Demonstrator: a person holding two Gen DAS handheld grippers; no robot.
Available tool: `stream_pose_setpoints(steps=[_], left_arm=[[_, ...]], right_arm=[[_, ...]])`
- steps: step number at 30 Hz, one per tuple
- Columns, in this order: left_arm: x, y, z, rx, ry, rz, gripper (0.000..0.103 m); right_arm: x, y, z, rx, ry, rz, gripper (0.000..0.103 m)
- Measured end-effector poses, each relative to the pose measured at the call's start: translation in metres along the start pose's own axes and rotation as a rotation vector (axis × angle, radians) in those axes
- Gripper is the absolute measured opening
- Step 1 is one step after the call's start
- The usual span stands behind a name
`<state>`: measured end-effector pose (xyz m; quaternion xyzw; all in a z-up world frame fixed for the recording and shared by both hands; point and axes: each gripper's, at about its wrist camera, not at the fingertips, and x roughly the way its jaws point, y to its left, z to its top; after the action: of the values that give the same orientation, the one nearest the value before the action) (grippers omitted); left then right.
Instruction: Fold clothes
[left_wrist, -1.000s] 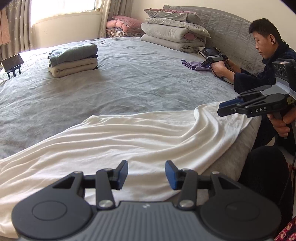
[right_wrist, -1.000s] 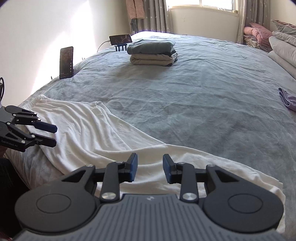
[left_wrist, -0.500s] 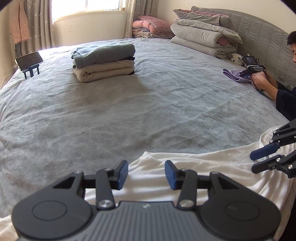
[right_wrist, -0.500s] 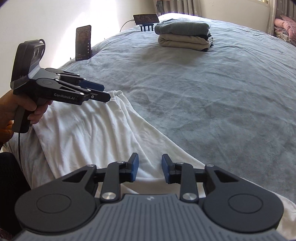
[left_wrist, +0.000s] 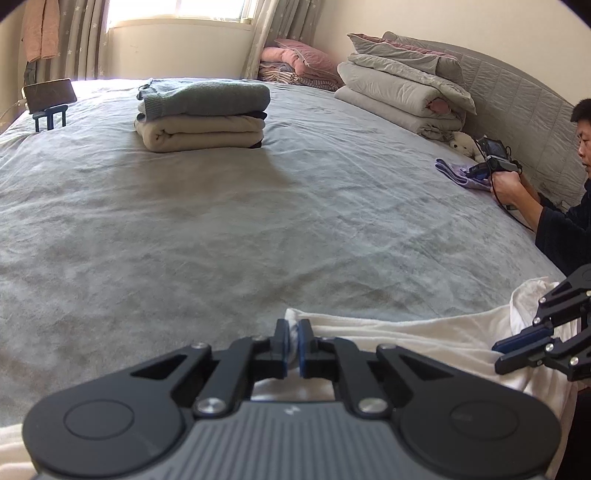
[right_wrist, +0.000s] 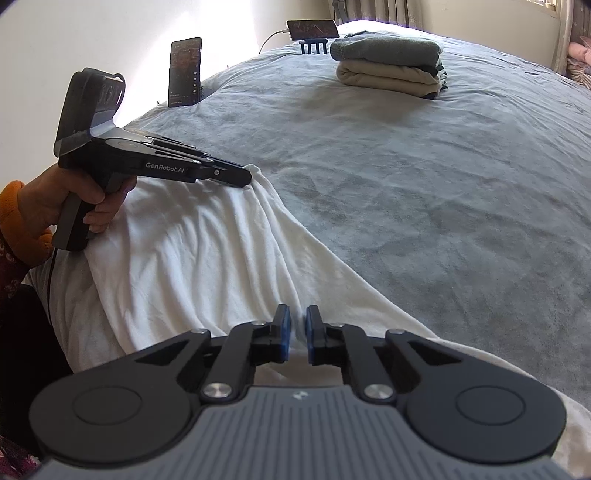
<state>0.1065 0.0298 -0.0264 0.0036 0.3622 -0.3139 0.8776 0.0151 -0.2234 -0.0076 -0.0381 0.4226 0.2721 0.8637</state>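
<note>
left gripper (left_wrist: 291, 341) clenched on white garment (left_wrist: 406, 339) corner; right gripper (right_wrist: 297, 334) closing, pinching same garment's edge.

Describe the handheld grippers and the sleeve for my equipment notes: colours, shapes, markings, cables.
Both are black pistol-grip tools. The left gripper reads "GenRobot.AI" in white on its side, carries a boxy black and grey camera housing on top, and trails a thin black cable. The right gripper shows black linkage arms, blue-padded fingers, two round discs and a ribbed grey body. The sleeve is orange over dark floral fabric.

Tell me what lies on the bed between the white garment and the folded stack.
Only bare grey bedspread lies between the white garment and the folded stack; both wrist views show it.
</note>
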Motion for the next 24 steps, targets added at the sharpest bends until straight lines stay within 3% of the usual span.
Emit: stream_pose_setpoints(steps=[4, 11, 14, 19, 24], left_arm=[[-0.002, 0.004, 0.0, -0.038, -0.018, -0.008, 0.004], [-0.012, 0.011, 0.006, -0.117, -0.095, -0.01, 0.004], [-0.007, 0.012, 0.007, -0.123, -0.103, 0.025, 0.004], [0.014, 0.012, 0.001, -0.09, -0.053, 0.075, 0.004], [0.011, 0.023, -0.001, -0.15, -0.057, 0.046, 0.008]], right_arm=[[-0.008, 0.003, 0.003, -0.012, -0.041, -0.023, 0.0], [-0.025, -0.002, 0.017, -0.009, -0.154, -0.163, 0.0], [-0.015, -0.001, 0.021, -0.022, -0.154, -0.198, 0.0], [0.021, -0.003, 0.011, -0.043, -0.096, -0.272, 0.0], [0.024, -0.01, 0.004, 0.019, -0.119, -0.266, 0.005]])
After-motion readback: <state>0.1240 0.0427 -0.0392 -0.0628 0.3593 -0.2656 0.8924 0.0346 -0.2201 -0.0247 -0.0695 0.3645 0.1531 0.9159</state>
